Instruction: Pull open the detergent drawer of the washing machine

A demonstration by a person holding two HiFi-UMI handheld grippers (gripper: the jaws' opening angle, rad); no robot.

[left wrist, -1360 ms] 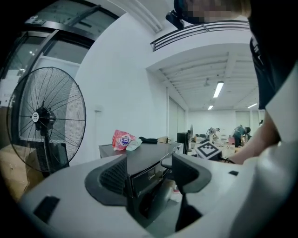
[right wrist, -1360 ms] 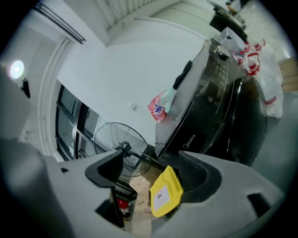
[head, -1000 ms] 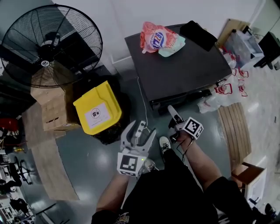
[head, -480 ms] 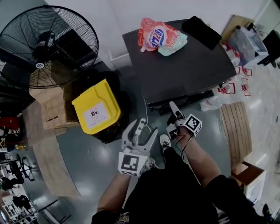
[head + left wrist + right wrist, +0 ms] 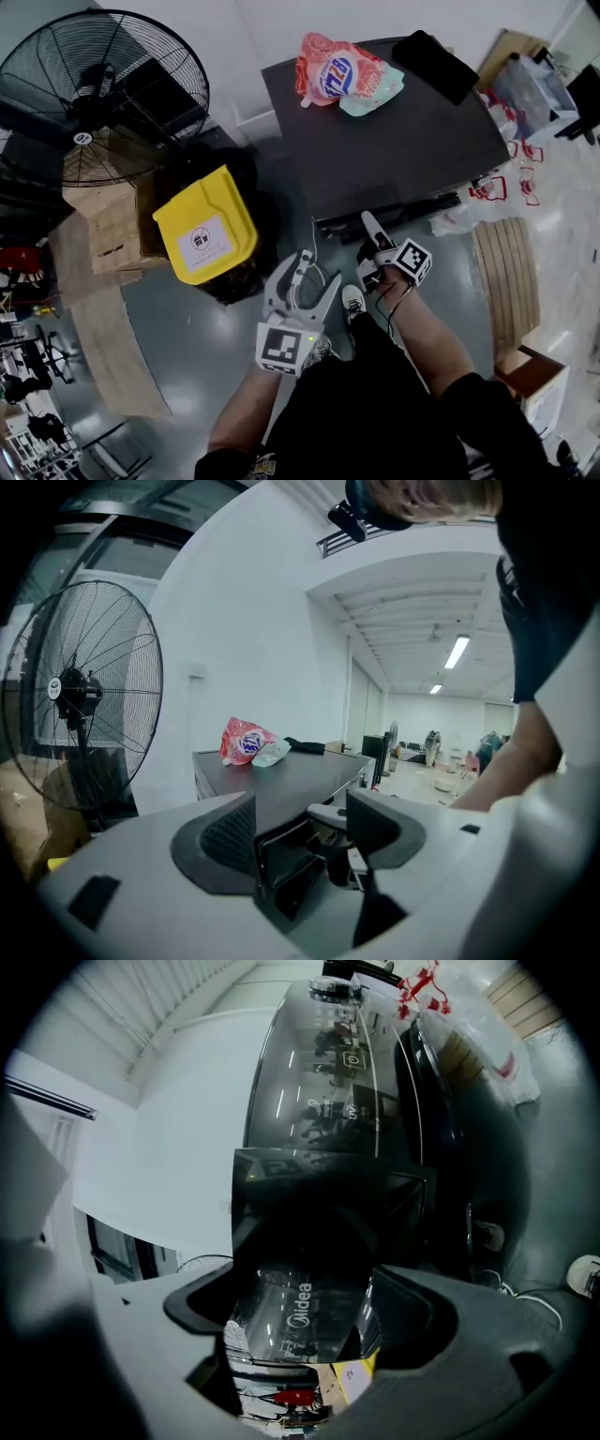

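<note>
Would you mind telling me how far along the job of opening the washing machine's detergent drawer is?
Done: the right hand-held gripper is at the washing machine's front, its open jaws framing the Midea-marked detergent drawer. In hand: the grasp, not yet closed. Left: closing and pulling; the drawer does not look drawn out yet. The left hand-held gripper hangs open, empty.

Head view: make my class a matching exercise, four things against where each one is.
1 fan
2 yellow bin
3 red bag
4 right hand-held gripper

A on top of the washing machine
B at the washing machine's front edge
C upper left corner of the picture
D between the cardboard boxes and the washing machine

Pairs: 1-C, 2-D, 3-A, 4-B
</note>
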